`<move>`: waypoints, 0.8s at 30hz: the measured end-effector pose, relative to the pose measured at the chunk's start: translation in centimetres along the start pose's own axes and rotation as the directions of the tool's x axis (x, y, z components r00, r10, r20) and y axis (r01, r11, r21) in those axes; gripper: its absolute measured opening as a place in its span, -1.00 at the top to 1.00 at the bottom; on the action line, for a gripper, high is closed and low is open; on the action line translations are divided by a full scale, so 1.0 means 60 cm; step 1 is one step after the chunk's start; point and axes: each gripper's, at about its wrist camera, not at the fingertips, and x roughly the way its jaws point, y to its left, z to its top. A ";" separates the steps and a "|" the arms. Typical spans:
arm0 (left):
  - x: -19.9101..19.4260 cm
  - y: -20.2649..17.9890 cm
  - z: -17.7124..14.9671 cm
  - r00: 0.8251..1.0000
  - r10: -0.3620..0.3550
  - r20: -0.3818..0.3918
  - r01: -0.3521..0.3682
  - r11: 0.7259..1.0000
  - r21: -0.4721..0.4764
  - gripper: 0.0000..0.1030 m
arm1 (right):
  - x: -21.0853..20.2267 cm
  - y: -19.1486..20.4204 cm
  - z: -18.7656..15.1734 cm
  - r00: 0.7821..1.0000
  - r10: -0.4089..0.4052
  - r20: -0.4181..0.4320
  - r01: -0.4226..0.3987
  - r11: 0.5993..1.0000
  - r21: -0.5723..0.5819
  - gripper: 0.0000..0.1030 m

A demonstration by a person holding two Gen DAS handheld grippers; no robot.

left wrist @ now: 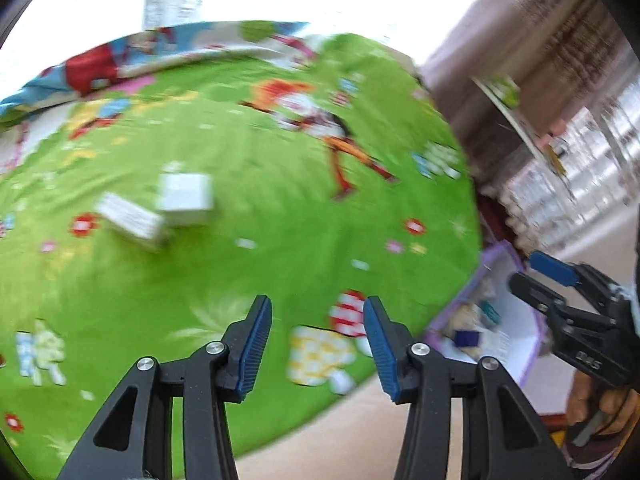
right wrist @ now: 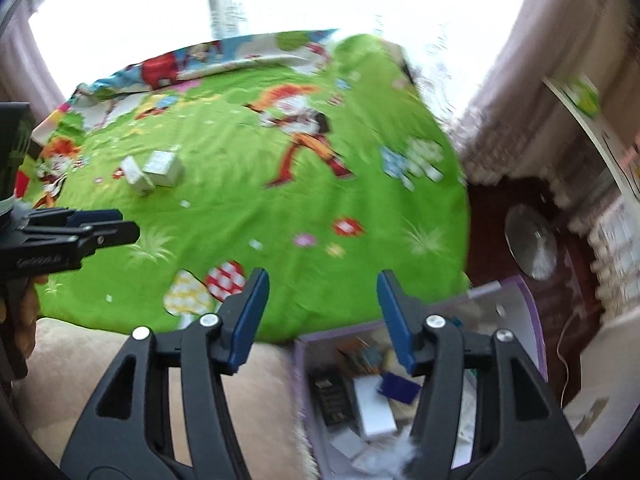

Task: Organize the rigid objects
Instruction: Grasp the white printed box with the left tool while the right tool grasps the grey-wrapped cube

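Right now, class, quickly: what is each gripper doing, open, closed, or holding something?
Left gripper: open, nothing between its fingers, above the green blanket.
Right gripper: open, nothing held, above the purple box.

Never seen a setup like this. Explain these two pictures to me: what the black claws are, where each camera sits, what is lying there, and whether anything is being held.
The black claws are hand-held grippers, one in each of a person's hands. Each carries a wide-angle camera looking along its own fingers, which curves the picture.

One picture is from the left gripper, one from the right gripper; each also glimpses the other. Both stand open and hold nothing.

Ahead is a green cartoon-print cover with two small white boxes lying close together on it; blur hides whether they touch. Below the right gripper sits an open purple-edged box already holding several small items.
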 end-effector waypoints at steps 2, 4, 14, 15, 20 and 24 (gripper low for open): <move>-0.006 0.040 0.009 0.999 0.039 0.017 -0.038 0.999 -0.030 -0.18 | 0.007 0.026 0.021 1.000 0.029 0.002 -0.029 0.999 -0.034 -0.23; -0.008 0.075 0.016 0.997 0.070 0.030 -0.068 0.996 -0.048 -0.28 | 0.016 0.047 0.038 0.999 0.050 -0.001 -0.050 0.997 -0.058 -0.25; 0.042 0.163 0.044 0.985 0.173 -0.020 -0.170 0.979 0.116 -0.33 | 0.111 0.152 0.108 0.982 0.178 -0.058 -0.186 0.958 -0.219 -0.28; 0.048 0.169 0.048 0.983 0.183 -0.019 -0.179 0.975 0.134 -0.33 | 0.123 0.161 0.113 0.981 0.184 -0.064 -0.194 0.952 -0.238 -0.28; 0.075 0.187 0.068 0.984 0.177 -0.031 -0.169 0.971 0.168 -0.47 | 0.168 0.192 0.132 0.979 0.186 -0.081 -0.203 0.921 -0.331 -0.28; 0.096 0.184 0.075 0.981 0.188 -0.049 -0.172 0.957 0.232 -0.48 | 0.199 0.227 0.142 0.975 0.199 -0.103 -0.224 0.871 -0.437 -0.29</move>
